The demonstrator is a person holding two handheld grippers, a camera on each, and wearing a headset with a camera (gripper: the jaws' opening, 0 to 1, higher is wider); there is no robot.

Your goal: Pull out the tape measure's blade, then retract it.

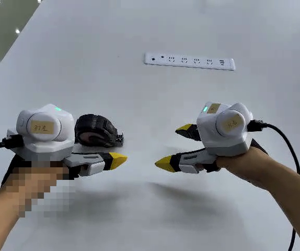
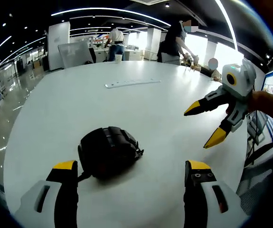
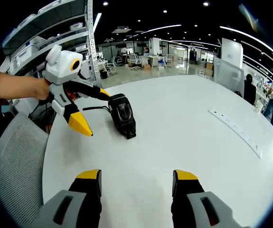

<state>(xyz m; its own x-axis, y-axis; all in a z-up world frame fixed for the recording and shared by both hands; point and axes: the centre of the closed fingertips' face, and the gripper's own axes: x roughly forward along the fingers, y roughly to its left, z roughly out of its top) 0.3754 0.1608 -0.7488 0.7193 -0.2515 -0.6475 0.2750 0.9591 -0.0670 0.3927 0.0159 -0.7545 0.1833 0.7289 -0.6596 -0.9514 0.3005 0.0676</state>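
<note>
A black tape measure (image 1: 95,130) lies on the white table (image 1: 139,94), its blade tip at the case mouth facing right. My left gripper (image 1: 117,148) is open around it, the case (image 2: 109,152) sitting between the jaws and closer to the left one. No blade length shows outside the case. My right gripper (image 1: 175,146) is open too, hovering a short way to the right with its yellow tips pointed at the tape measure (image 3: 122,114) and nothing between them. The left gripper (image 3: 96,114) shows from the right gripper view; the right gripper (image 2: 203,127) shows from the left one.
A white power strip (image 1: 189,60) lies farther back on the table. Cables trail from both grippers toward the near edge. A grey mesh chair (image 3: 17,156) stands beside the table, and people stand at desks far behind.
</note>
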